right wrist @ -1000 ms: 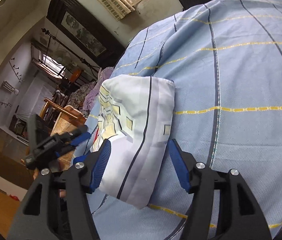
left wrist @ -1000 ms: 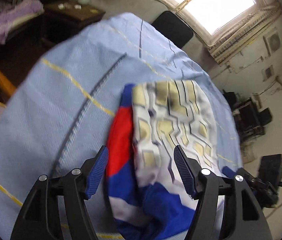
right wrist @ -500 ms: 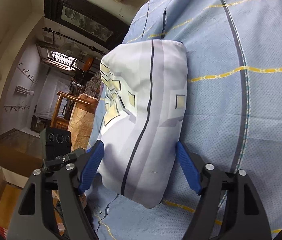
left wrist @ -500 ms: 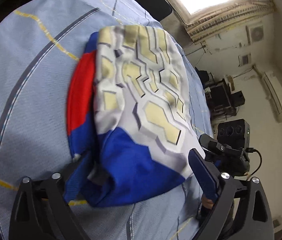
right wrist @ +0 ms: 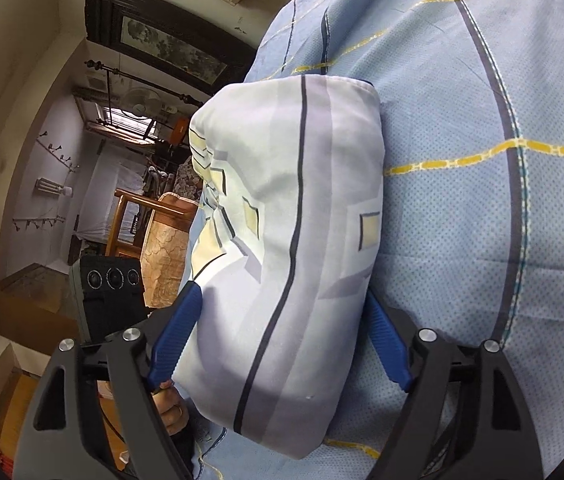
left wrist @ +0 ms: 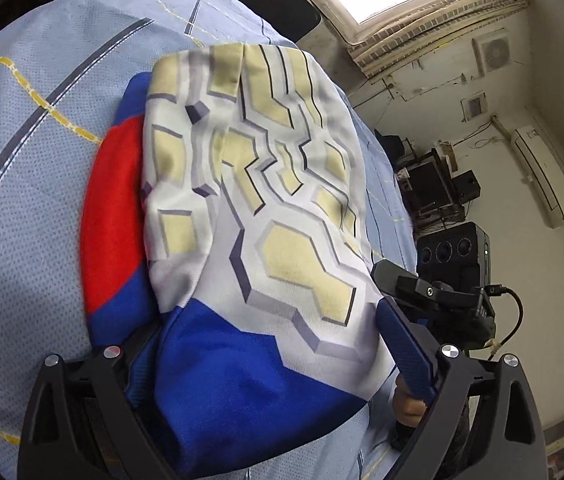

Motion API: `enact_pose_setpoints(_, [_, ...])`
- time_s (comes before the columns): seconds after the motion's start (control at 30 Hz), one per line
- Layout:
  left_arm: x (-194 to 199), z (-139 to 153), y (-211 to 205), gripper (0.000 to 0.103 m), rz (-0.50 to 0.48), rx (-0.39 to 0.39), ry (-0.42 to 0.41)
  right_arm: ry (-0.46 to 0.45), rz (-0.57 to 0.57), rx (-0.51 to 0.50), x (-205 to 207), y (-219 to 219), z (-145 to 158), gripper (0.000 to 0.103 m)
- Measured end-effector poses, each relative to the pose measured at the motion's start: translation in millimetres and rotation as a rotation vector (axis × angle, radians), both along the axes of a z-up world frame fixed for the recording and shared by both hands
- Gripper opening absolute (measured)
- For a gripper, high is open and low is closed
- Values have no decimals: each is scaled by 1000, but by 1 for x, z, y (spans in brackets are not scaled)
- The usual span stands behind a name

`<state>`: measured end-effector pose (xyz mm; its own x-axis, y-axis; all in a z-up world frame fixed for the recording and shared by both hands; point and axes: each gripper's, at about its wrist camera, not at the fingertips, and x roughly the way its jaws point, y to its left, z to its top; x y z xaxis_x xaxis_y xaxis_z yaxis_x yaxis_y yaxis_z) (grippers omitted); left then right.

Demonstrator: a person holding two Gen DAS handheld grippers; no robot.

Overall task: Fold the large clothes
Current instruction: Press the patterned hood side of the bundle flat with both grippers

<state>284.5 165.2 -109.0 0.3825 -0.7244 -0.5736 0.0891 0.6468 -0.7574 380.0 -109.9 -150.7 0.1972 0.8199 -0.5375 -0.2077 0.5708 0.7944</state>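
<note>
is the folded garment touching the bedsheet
Touching. The right wrist view shows the folded garment lying flat on the blue bedsheet, with no gap along its right edge; the left wrist view shows it resting there too.

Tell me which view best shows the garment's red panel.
The left wrist view: the red panel lies in plain sight along the folded garment, beside blue fabric, on the bedsheet. The right wrist view shows only the garment's pale grey side; no red shows there.
</note>
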Motion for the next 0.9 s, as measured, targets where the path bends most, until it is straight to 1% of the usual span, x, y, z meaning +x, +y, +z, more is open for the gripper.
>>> enact_pose_setpoints(0.1, [-1,0,-6,94,-12,-7,-12,-32,-3,-14,0,6,2,78])
enact_pose_setpoints(0.13, [-2,0,-10,92,-22,-4,-16,-46,-6,-22,-2,7,3,77])
enact_pose_setpoints(0.2, [-2,-1,-14,87,-39,29,-36,-78,-16,-32,-6,8,3,73])
enact_pose_setpoints(0.23, [-2,-1,-15,84,-45,30,-42,-83,-21,-29,-7,7,3,71])
enact_pose_setpoints(0.33, [1,-4,-14,83,-45,20,-35,-75,-21,-11,-5,6,1,69])
enact_pose_setpoints(0.4, [4,-9,-11,83,-35,10,-25,-81,-22,-15,-4,6,1,69])
enact_pose_setpoints(0.47, [4,-7,-13,82,-36,17,-33,-91,-25,-28,-5,9,2,69])
enact_pose_setpoints(0.5, [3,-6,-13,81,-39,24,-42,-94,-28,-28,-6,9,2,69])
enact_pose_setpoints(0.67, [-7,0,-10,71,-52,30,-95,-99,-35,-7,-14,6,4,61])
enact_pose_setpoints(0.8, [-14,7,-8,64,-69,19,-144,-121,-31,1,-20,4,12,58])
enact_pose_setpoints(0.9, [-18,11,-10,60,-84,35,-175,-121,-29,12,-23,1,13,58])
